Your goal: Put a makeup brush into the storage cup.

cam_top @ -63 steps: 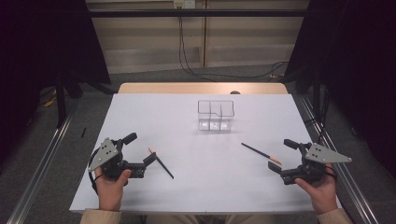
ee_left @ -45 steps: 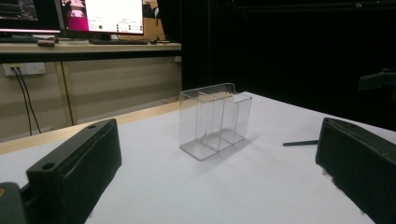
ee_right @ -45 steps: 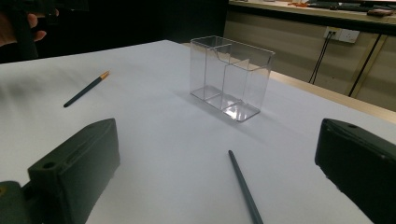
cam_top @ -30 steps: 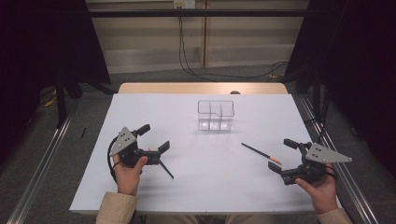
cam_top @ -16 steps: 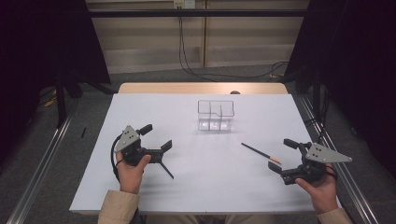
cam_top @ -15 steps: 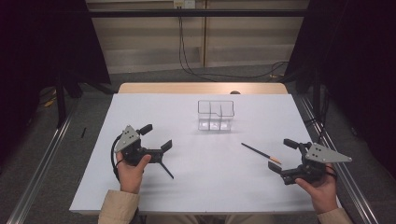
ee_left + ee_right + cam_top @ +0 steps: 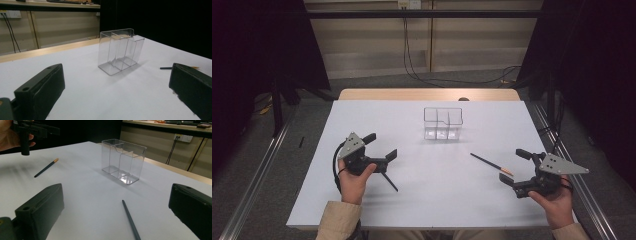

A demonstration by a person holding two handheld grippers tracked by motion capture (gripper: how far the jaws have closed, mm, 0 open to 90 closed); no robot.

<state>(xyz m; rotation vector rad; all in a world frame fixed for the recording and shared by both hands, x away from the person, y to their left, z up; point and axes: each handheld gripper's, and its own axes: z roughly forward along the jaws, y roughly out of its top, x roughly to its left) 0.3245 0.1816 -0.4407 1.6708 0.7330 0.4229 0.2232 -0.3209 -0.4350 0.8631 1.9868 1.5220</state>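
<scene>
A clear plastic organizer [image 7: 443,123] with compartments stands upright at the middle back of the white table. It appears again ahead of both pairs of jaws, organizer [image 7: 121,51] and organizer [image 7: 123,161]. My left gripper [image 7: 382,146] is open and empty, held just above a dark pencil [image 7: 388,181] whose far end it covers. That pencil [image 7: 46,167] has a tan tip. My right gripper [image 7: 513,166] is open and empty at the front right, with a second dark pencil [image 7: 492,164] lying just left of it. The second pencil [image 7: 130,221] runs between the right jaws on the table.
The white table [image 7: 442,200] has open surface between the two grippers. Its wooden back edge [image 7: 427,94] meets a wall with hanging cables. Metal rails [image 7: 257,170] run along both sides. The left gripper [image 7: 32,131] and hand show far off in the right gripper view.
My left gripper has moved right and away from the front-left edge, ending over the near pencil, still open. The right gripper and both pencils have stayed put.
</scene>
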